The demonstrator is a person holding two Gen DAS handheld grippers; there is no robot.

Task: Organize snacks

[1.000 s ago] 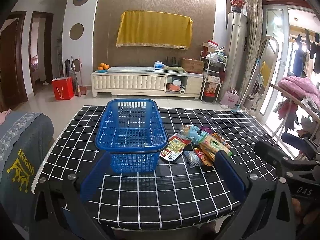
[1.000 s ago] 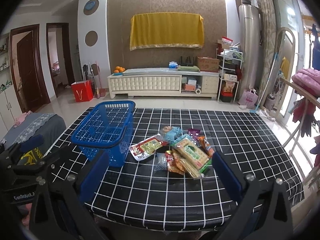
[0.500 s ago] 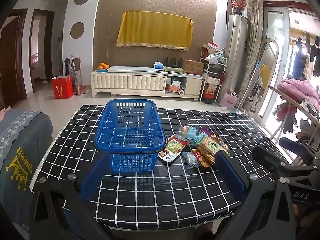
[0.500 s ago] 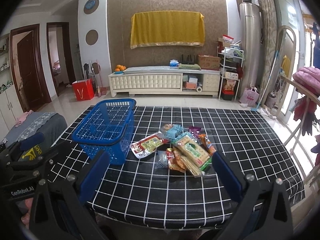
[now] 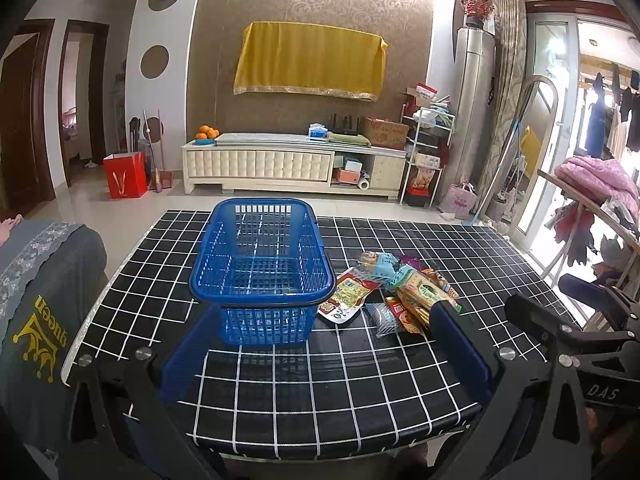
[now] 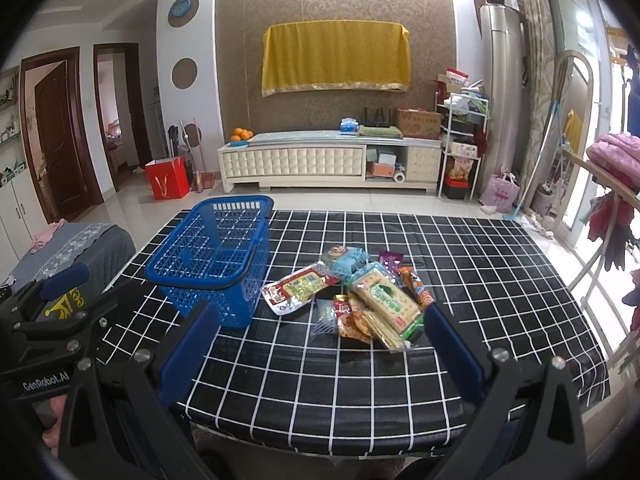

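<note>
An empty blue plastic basket (image 5: 262, 270) stands on the black checked table (image 5: 320, 392); it also shows in the right wrist view (image 6: 216, 256). A pile of snack packets (image 5: 396, 292) lies just right of it, with a green cracker pack (image 6: 386, 298) on top and a flat red-and-white pack (image 6: 298, 288) nearest the basket. My left gripper (image 5: 324, 344) is open and empty, held above the table's near edge in front of the basket. My right gripper (image 6: 320, 344) is open and empty, in front of the snack pile.
A grey-covered seat (image 5: 40, 300) stands at the table's left. A clothes rack with pink bedding (image 5: 596, 184) stands at the right. A white TV cabinet (image 5: 292, 164) lines the far wall, across open floor. The other gripper's body shows at each view's edge (image 5: 580, 332).
Both grippers have drifted slightly back and up, so a little more of the table shows. Basket and snacks have not moved.
</note>
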